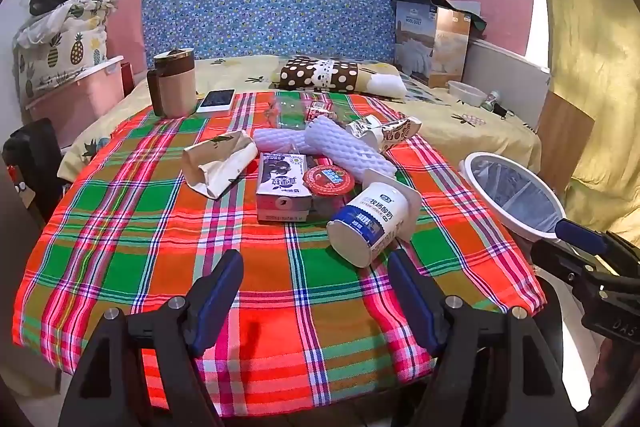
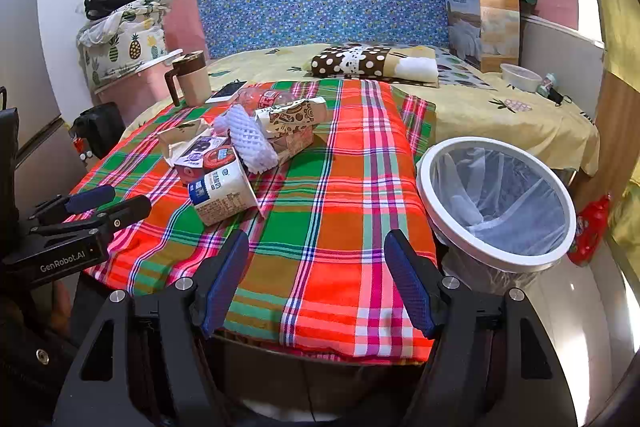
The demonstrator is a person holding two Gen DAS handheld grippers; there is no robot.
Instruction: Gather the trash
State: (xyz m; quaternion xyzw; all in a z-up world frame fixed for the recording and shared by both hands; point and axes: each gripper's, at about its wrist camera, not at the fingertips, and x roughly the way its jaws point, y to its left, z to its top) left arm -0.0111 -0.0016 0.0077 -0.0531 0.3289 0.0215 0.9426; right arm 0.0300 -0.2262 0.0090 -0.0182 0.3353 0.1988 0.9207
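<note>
Left wrist, left gripper (image 1: 316,291) jaws wide, empty

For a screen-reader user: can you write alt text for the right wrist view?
An open hand-held gripper hangs over a plaid tablecloth, nothing between its fingers. A trash pile lies left, beside the other hand-held gripper; a lined bin stands right.

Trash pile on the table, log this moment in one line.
trash pile: untouched | bin: lined, beside table | left gripper: open | right gripper: open

Home bedroom: bed (image 2: 500,115), pillow (image 2: 372,65).
</note>
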